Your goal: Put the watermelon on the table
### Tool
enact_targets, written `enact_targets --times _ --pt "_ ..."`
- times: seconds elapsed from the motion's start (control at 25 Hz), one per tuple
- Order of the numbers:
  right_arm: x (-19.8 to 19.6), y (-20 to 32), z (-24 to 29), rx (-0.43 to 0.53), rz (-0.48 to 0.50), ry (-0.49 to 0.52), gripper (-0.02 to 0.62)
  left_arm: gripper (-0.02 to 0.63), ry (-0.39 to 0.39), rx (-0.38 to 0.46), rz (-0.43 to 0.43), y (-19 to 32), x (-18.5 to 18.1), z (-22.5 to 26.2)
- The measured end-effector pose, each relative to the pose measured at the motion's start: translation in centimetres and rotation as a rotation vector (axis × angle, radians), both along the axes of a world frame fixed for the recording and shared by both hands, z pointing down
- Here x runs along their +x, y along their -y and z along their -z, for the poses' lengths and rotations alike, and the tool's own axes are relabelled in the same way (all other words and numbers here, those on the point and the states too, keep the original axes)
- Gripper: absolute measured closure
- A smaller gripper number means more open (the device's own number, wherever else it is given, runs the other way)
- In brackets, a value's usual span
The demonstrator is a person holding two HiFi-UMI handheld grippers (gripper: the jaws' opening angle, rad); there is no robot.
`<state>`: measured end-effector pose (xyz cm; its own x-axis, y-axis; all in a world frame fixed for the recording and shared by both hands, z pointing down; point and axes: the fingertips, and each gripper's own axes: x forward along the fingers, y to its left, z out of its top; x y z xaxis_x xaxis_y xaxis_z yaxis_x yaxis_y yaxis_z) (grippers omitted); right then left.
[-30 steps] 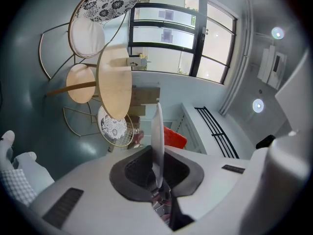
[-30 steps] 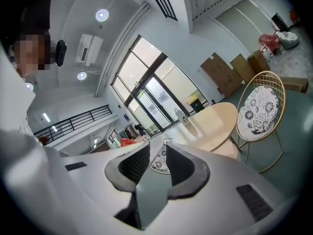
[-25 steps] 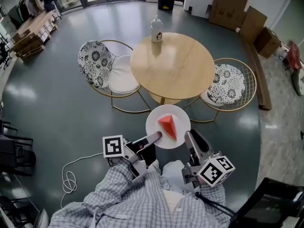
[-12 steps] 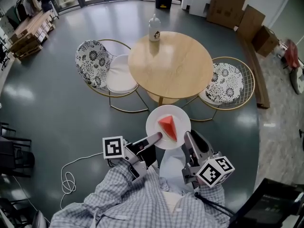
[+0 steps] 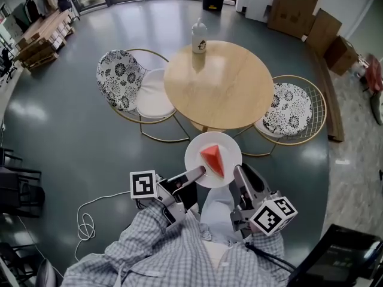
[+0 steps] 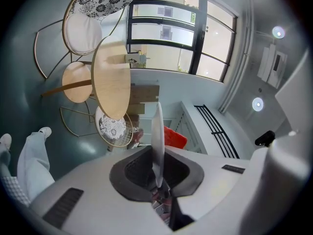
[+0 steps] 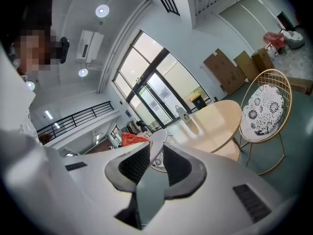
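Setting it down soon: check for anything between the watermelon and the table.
Nothing visible does. The watermelon on its plate faces the near edge of the table; chairs flank it, the bottle stands at the far edge.

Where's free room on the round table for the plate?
Nearly the whole round table top is bare; only the white bottle stands at its far edge. The near edge, facing the plate with the watermelon slice, is open. Flanks are crowded by the left chair and right chair.

Red watermelon wedge [image 5: 212,160] lying on white plate [image 5: 232,154]; plate near round light-wood table [image 5: 218,85], not on it.
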<state>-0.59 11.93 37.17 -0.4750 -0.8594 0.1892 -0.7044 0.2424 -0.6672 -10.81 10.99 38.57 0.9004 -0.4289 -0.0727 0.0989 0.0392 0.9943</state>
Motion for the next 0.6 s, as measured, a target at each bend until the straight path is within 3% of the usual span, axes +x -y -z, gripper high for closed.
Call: enact_targets --times 0.6 --pt "4.8 5.8 -1.2 -0.025 0.001 0.014 0.509 0.578 0.011 -0.014 -0.004 5.7 4.7 -1.2"
